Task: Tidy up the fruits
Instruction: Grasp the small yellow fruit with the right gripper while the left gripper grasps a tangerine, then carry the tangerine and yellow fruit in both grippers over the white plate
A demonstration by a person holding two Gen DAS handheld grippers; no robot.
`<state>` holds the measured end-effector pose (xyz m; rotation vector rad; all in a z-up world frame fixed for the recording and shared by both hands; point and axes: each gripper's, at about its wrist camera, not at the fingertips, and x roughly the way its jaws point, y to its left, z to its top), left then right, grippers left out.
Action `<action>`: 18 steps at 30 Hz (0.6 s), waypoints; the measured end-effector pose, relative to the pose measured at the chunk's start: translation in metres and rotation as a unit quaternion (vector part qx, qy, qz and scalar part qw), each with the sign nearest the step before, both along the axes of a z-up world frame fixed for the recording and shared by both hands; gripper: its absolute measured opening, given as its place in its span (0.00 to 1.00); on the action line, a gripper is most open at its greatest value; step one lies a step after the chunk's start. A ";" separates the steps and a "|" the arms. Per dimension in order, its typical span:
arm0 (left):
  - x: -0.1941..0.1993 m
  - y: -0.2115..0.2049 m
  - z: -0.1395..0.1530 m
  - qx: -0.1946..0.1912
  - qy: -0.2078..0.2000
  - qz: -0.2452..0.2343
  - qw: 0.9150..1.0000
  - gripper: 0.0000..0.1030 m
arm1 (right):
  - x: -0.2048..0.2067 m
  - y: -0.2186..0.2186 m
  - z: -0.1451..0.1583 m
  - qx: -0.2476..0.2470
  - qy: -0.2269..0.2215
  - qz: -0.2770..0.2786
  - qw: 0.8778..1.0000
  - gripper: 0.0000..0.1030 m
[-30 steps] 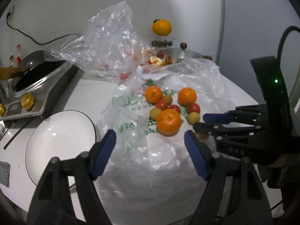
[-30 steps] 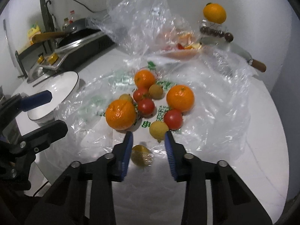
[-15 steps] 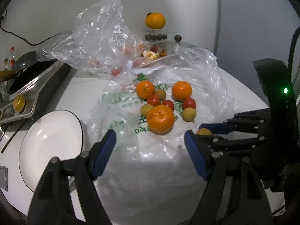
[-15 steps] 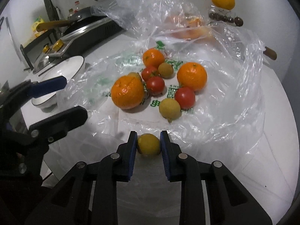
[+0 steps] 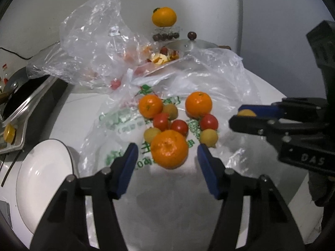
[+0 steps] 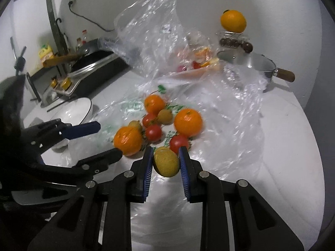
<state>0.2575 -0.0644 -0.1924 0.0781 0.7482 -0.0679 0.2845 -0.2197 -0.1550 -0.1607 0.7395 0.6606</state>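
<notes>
Three oranges, red tomatoes and small yellow fruits lie in a cluster on a flattened clear plastic bag [image 5: 219, 77]. My left gripper [image 5: 167, 147] straddles the nearest, largest orange [image 5: 169, 149]. Its jaws are closing, and a gap still shows on each side of the orange. My right gripper [image 6: 165, 149] is shut on a small yellow fruit [image 6: 166, 164] and holds it above the bag's near edge. The left wrist view shows that gripper [image 5: 235, 115] at the right, with the yellow fruit [image 5: 247, 113] peeking between its fingers. The left gripper [image 6: 108, 140] enters the right wrist view from the left.
A white bowl [image 5: 41, 179] stands left of the bag. Behind it is a stove with a pan [image 6: 92, 58]. A second crumpled bag with fruit scraps [image 5: 94, 48], a lidded pot [image 6: 251, 62] and an orange on a glass jar [image 5: 164, 16] stand at the back.
My right gripper closed on the small yellow fruit and lifted it off the bag. My left gripper moved forward around the large orange and its jaws narrowed.
</notes>
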 end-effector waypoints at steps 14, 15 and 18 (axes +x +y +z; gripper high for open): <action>0.027 -0.004 -0.018 -0.009 0.038 0.004 0.999 0.46 | 0.009 -0.008 0.000 0.005 -0.014 0.000 1.000 0.26; 0.026 -0.003 -0.017 -0.010 0.039 0.005 0.999 0.46 | 0.009 -0.009 0.001 0.005 -0.015 0.000 1.000 0.26; 0.020 -0.002 -0.012 -0.013 0.032 0.003 0.999 0.46 | 0.005 -0.009 0.004 0.005 -0.020 -0.003 1.000 0.26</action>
